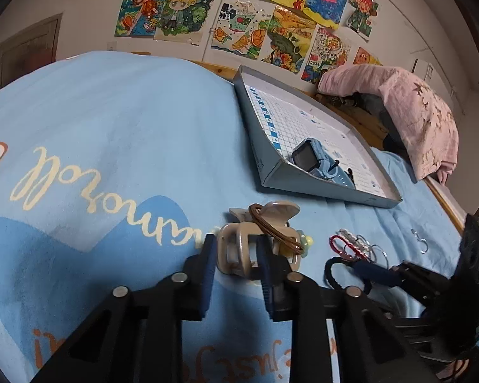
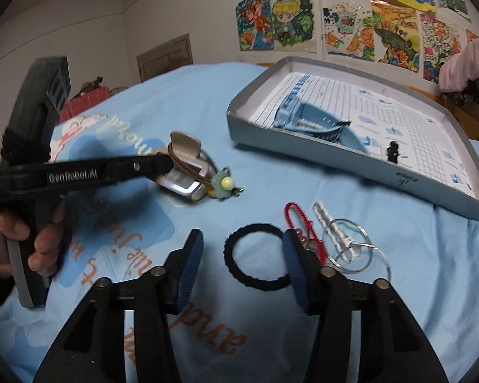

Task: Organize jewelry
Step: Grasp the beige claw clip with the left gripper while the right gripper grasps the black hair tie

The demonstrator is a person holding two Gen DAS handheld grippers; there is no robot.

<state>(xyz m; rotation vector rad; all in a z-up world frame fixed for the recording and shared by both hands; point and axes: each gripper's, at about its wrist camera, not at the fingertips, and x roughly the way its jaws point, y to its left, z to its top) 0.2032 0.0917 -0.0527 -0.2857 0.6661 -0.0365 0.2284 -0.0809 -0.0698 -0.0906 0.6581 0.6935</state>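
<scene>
A beige hair claw (image 1: pixel 239 255) with a brown elastic (image 1: pixel 271 226) looped over it lies on the blue bedspread. My left gripper (image 1: pixel 236 255) is shut on its lower part; the right wrist view shows that gripper's tip at the claw (image 2: pixel 182 159). A green flower charm (image 2: pixel 223 185) rests beside the claw. My right gripper (image 2: pixel 242 234) stands open around a black hair tie (image 2: pixel 255 284), its pads not pressing it. Just right of it lie a red bracelet (image 2: pixel 298 217), a white one (image 2: pixel 324 215) and clear rings (image 2: pixel 361 255).
A grey-blue box lid (image 2: pixel 303 150) serves as a tray at the back right, holding a blue watch (image 2: pixel 303 118) and a small black piece (image 2: pixel 392 151). A silver hoop (image 1: pixel 423 244) lies far right. A pink blanket (image 1: pixel 415 111) sits beyond. A hand (image 2: pixel 16 239) grips the left tool.
</scene>
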